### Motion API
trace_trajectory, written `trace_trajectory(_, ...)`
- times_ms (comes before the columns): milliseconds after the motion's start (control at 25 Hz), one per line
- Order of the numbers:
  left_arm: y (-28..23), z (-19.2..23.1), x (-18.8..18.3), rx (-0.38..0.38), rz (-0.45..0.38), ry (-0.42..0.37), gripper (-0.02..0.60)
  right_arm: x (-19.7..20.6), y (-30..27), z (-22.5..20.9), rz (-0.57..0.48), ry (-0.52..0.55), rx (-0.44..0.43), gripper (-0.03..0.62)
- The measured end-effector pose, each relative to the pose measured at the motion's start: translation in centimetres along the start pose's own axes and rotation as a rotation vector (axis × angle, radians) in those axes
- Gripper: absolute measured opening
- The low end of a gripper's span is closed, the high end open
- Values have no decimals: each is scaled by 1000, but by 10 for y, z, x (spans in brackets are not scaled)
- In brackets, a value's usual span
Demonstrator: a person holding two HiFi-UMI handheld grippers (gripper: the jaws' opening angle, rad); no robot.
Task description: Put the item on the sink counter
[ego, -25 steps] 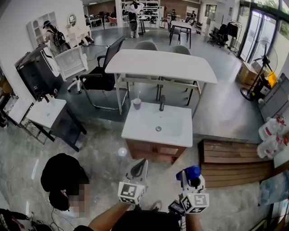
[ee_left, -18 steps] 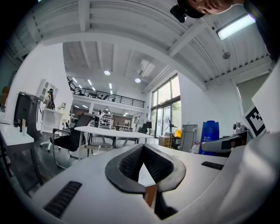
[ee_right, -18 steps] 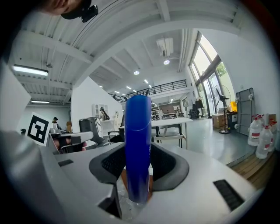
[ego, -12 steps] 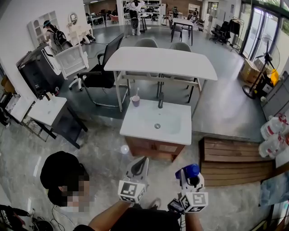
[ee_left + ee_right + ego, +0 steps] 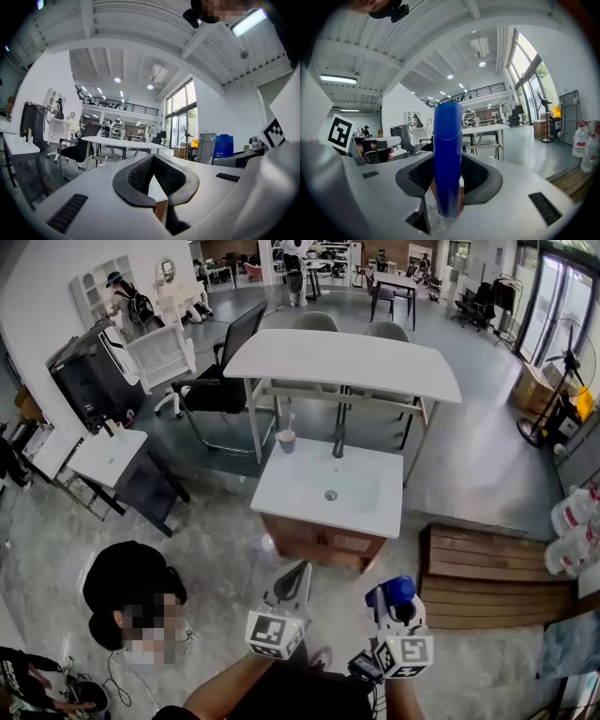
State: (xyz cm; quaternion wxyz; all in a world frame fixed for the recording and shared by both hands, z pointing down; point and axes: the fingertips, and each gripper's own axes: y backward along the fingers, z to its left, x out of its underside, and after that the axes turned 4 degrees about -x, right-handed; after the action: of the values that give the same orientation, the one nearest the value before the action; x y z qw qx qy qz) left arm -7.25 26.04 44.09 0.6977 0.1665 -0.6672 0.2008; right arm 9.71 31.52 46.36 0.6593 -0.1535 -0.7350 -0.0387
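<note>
Right gripper view: right tool (image 5: 448, 176) clamps upright blue bottle (image 5: 448, 136) — left tool (image 5: 153, 158) tips together, empty.

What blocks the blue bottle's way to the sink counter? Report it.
Nothing visible. Only floor lies between the blue bottle in the right claw and the sink counter; a cup and the faucet stand at its far edge.

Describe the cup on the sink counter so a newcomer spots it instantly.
Find the white sink counter on its wooden cabinet, in front of the long white table. At the counter's far left corner, left of the dark faucet, stands a small purplish cup. It is the only loose thing on the counter, with a thin white stick rising from it.
</note>
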Motion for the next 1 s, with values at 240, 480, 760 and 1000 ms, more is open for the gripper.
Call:
trace_trajectory(240, -17, 0, 5, -4, 8, 8, 15, 1, -14, -11, 6, -2, -8, 147)
trace_trajectory(480, -53, 11, 11, 5, 11, 22, 15, 4, -46, -28, 21, 0, 0, 147)
trace_trajectory(760, -112, 46, 7, 11, -2, 52, 15, -4, -110, -44, 31, 5, 10, 147)
trace_trajectory(1000, -164, 77, 3, 31, 10, 39, 15, -15, -170, -55, 42, 14, 14, 147)
